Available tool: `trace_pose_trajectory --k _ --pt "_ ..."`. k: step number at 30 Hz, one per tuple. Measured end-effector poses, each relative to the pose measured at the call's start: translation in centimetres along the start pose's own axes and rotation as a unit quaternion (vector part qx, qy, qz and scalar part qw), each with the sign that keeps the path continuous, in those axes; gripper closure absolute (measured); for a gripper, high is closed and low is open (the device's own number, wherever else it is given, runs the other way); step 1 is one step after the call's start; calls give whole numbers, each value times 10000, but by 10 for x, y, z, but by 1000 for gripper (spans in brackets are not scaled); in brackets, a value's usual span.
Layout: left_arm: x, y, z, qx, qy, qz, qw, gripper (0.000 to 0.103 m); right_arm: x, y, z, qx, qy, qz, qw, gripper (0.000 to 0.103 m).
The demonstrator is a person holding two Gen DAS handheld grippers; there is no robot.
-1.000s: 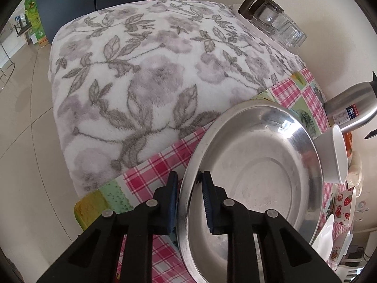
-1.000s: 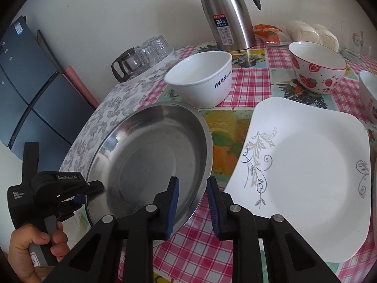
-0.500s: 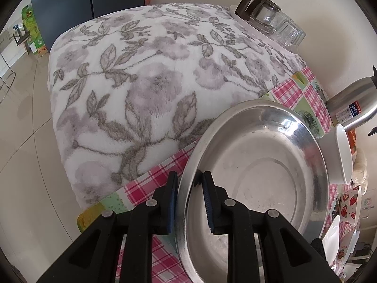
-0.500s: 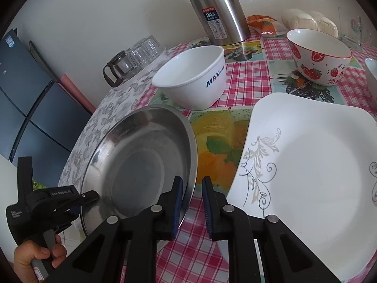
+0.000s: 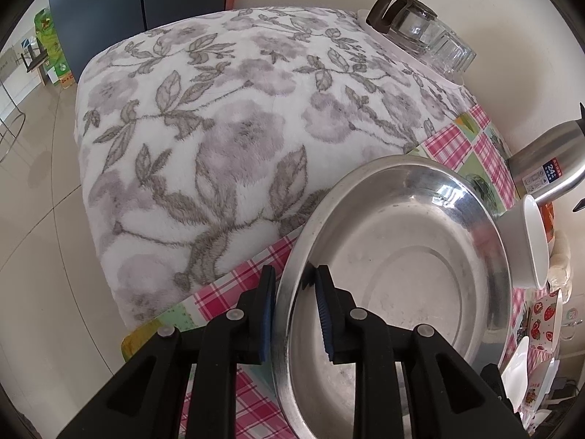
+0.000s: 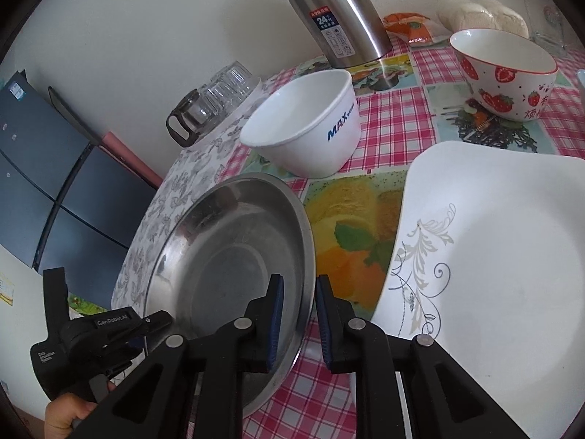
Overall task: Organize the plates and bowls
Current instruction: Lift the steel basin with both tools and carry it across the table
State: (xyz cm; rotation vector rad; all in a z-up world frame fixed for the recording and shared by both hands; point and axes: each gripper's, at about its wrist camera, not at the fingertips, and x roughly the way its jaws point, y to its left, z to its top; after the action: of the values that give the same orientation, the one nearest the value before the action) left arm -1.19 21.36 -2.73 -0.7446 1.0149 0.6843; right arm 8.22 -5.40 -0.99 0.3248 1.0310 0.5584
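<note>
While both grippers pinch opposite edges of the round shiny metal plate (image 5: pixel 398 281), it sits tilted over the pink checked tablecloth (image 6: pixel 387 117). The left gripper (image 5: pixel 294 307) and right gripper (image 6: pixel 298 320) are nearly closed on its rim. Only the right view shows the square white plate (image 6: pixel 504 267).

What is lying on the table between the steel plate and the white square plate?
Nothing stands there: the right wrist view shows only bare tablecloth, its fruit print, between the steel plate and the white square plate.

The white square plate (image 6: pixel 504 274) runs off the right edge.
</note>
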Motion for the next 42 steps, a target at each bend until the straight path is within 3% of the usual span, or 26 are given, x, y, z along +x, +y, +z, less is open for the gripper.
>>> trace_pose_trajectory --k 13,20,28,33,42 --pt "-2 2 1 -18 49 -20 10000 80 2 11 -3 -331 33 -84 9994 87" --pt "-19 -4 1 150 -250 -98 9995 80 -19 29 1 -789 -242 -115 9965 87" --pt "-26 -12 -5 214 -113 -431 9988 81 -40 22 6 -725 -378 -88 9966 87" --pt "-47 -19 -6 298 -395 -578 9971 81 -59 25 8 -840 -538 -44 9950 86" --pt "-93 -34 -12 382 -981 -1209 9871 81 -100 24 18 -887 -1029 122 9907 86"
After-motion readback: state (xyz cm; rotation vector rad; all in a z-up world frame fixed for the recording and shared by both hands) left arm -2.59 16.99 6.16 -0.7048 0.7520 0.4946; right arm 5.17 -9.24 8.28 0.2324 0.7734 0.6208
